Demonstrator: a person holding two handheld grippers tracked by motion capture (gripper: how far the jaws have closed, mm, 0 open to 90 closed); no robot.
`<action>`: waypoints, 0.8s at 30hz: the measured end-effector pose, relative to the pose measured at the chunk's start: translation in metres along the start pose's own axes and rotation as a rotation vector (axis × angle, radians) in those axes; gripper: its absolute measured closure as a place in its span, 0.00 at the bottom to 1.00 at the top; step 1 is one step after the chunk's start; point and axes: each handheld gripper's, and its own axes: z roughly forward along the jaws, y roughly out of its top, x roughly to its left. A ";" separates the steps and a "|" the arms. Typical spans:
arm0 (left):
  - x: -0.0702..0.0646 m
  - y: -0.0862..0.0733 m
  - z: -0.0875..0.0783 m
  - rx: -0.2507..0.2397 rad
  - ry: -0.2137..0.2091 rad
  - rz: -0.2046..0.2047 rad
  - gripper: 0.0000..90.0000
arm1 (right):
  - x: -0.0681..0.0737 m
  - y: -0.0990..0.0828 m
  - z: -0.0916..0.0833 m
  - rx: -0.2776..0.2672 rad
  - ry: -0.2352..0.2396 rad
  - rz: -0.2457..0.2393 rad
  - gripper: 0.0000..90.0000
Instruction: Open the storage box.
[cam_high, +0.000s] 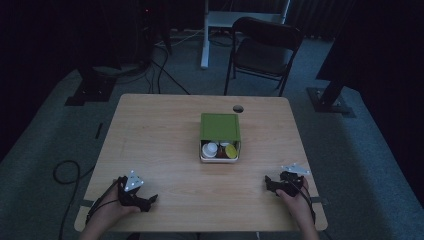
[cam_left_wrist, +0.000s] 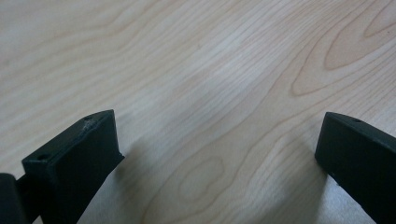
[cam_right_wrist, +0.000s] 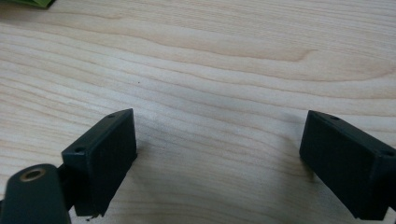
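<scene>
The left hand-held gripper (cam_high: 150, 200) and the right hand-held gripper (cam_high: 269, 183) are being held low over the bench (cam_high: 160, 145), each with jaws spread and nothing between them. The green box (cam_high: 220, 135), holding small containers, is sitting mid-bench, well apart from both.

The pale wooden worktop (cam_high: 165, 150) has a smooth, matt finish with wavy grain running across it. Both the left hand-held gripper (cam_left_wrist: 219, 154) and the right hand-held gripper (cam_right_wrist: 219, 154) look like matt black plastic, while the small green-lidded box (cam_high: 220, 127) has a dull, flat lid.
</scene>
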 end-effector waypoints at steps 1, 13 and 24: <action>-0.001 0.001 0.000 -0.004 -0.002 0.008 0.00 | 0.000 0.000 0.000 0.000 0.000 0.000 0.12; -0.019 0.011 0.006 -0.014 -0.031 0.100 0.03 | 0.000 0.000 0.000 0.000 0.000 0.000 0.11; -0.038 0.028 0.009 -0.064 -0.074 0.203 0.04 | 0.000 0.000 0.000 0.000 0.000 0.000 0.11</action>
